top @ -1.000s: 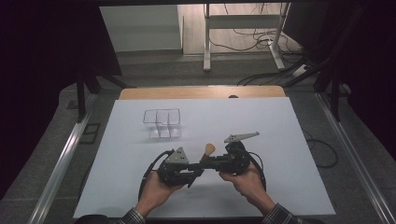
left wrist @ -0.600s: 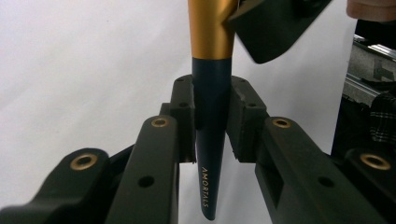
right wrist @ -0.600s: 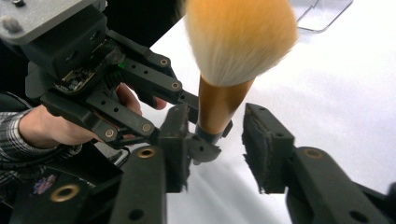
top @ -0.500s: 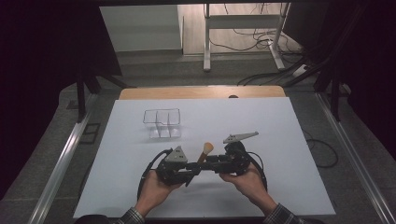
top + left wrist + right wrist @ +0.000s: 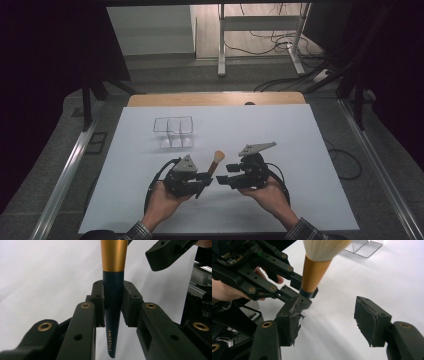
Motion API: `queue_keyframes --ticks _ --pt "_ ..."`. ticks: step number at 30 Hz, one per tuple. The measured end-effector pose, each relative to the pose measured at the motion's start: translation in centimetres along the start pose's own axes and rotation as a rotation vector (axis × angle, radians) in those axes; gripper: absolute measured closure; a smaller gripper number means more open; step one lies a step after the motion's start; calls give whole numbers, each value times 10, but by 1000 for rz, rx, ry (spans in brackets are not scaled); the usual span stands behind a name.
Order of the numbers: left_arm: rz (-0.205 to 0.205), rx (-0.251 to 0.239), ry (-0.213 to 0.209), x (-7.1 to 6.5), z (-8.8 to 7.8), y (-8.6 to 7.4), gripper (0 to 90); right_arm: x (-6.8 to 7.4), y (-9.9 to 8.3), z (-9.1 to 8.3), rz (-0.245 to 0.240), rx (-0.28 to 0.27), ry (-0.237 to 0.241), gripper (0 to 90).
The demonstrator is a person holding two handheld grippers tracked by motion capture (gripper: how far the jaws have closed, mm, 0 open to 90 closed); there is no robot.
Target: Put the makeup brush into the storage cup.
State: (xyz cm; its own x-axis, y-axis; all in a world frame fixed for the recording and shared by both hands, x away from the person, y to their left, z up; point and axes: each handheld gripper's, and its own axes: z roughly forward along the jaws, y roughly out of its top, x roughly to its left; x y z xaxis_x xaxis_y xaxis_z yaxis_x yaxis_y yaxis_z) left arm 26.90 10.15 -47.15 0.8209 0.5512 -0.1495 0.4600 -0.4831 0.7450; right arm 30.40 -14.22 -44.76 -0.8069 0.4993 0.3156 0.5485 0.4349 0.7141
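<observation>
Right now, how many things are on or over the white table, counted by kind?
Makeup brush: 1, clamped by its dark handle in the left hand-held gripper.
Clear plastic organizer: 1, standing on the white table.
Hand-held grippers: 2; the right hand-held gripper has just been opening its jaws, with nothing between them.
Total: 4

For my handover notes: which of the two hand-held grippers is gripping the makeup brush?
The left hand-held gripper: its jaws clamp the makeup brush by its dark handle. The right hand-held gripper stands open, with nothing between its jaws.

White table (image 5: pixel 310 150) bearing what looks like a clear divided organiser (image 5: pixel 174 132)
</observation>
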Motion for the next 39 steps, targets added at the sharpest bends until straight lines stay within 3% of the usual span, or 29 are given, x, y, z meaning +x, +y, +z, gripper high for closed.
queue_keyframes --ticks 26,39 --pt "-43 -39 17 10 -12 -3 745 -9 -14 -8 -136 45 -144 165" --pt "-59 -51 29 16 -17 -4 745 -15 -22 -14 -160 66 -187 84"
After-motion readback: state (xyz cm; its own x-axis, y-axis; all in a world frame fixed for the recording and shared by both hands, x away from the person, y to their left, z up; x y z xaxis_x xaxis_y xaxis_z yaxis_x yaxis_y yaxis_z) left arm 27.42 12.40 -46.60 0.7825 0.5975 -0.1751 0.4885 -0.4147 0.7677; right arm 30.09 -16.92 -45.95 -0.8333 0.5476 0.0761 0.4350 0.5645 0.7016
